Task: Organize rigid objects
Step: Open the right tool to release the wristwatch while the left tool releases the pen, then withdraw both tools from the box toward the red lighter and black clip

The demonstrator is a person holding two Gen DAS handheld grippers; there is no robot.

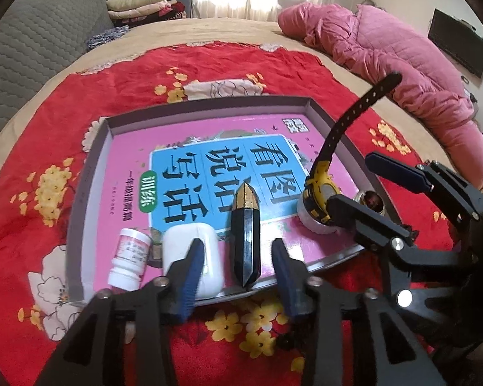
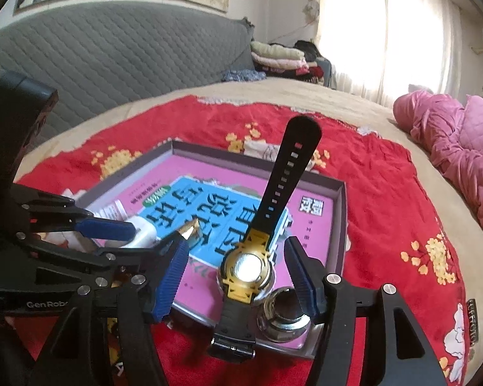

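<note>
Five small things lie along the near edge of the shallow grey tray (image 1: 95, 173), on top of the pink book (image 1: 190, 148) that covers its floor: a white pill bottle (image 1: 128, 259), a white earbud case (image 1: 196, 257), a black and gold crystal-shaped piece (image 1: 246, 231), a yellow watch (image 1: 318, 193) and a round metal fitting (image 2: 281, 318). We judge they are put in one row so that the tray reads as tidy.

Our left gripper (image 1: 236, 273) stands half open around the crystal piece; its blue pads do not press on it, so the piece rests on the book by itself. Our right gripper (image 2: 238, 280) stands wide on both sides of the watch and holds nothing. The watch sits on a white round thing, with its strap pointing up.

The left wrist view shows the whole row, including the bottle, and the white round thing under the watch. The right wrist view hides most of the bottle behind the left gripper, but it shows the bright watch back, the buckle hanging over the tray edge, and the metal fitting just beside the watch.
</note>
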